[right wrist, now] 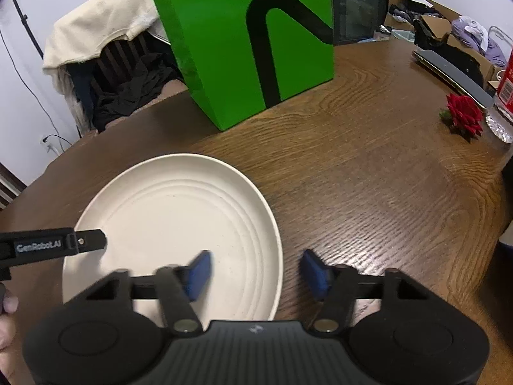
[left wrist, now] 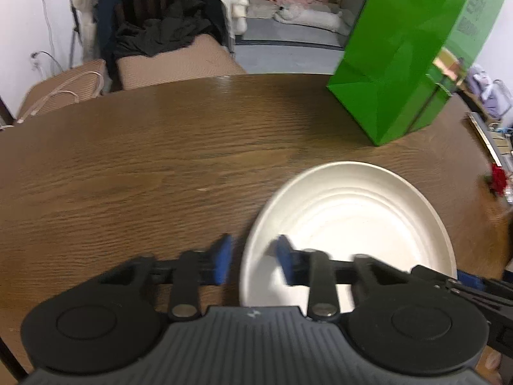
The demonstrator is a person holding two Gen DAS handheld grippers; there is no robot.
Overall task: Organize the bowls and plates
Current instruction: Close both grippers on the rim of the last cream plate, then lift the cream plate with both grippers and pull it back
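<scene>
Two grippers straddle plate (right wrist: pixel 173 211) rim, left (left wrist: pixel 253 258), right (right wrist: pixel 256 272); both unclenched.

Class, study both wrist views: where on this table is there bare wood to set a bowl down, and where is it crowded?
Free: the wide table stretch left of the white plate, and the wood between plate and red rose. Crowded: behind the plate by the green box, and the far right edge by the rose.
</scene>
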